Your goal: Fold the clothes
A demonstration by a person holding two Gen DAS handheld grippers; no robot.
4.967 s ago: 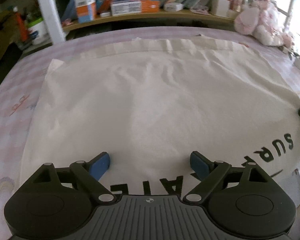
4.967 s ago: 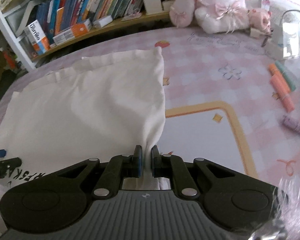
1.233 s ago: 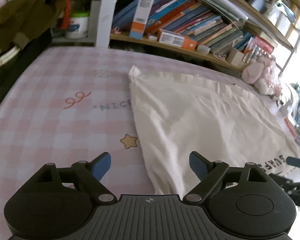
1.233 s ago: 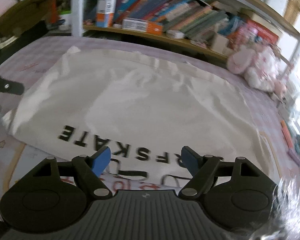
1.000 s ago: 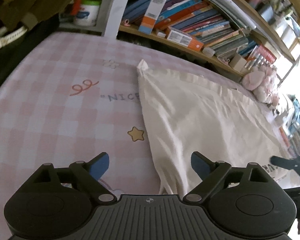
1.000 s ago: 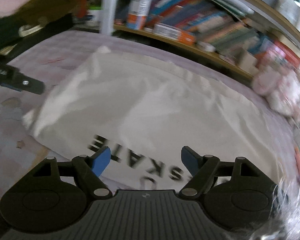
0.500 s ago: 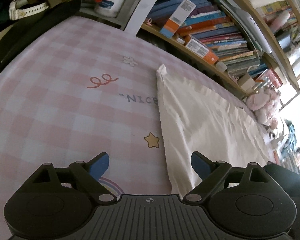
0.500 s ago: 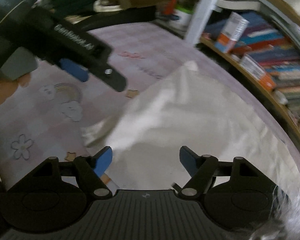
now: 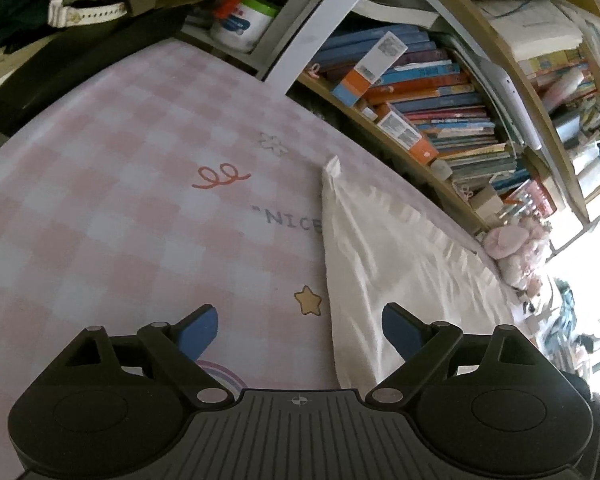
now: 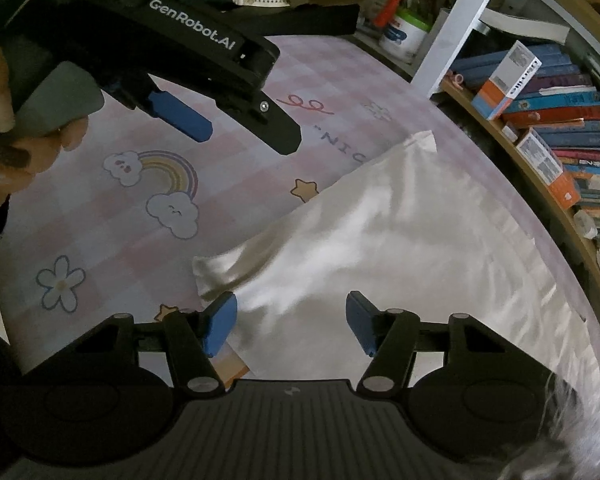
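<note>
While the left tool [image 9: 296,330] gapes wide over the pink checked bed cover [image 9: 132,216], the white T-shirt [image 10: 400,240] lies flat at its 3 o'clock; the right tool [image 10: 292,322], also wide, hovers over the shirt's near corner, gripping nothing.

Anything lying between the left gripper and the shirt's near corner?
Only bare mat with rainbow print, seen in the right wrist view, between left gripper and white shirt.
</note>
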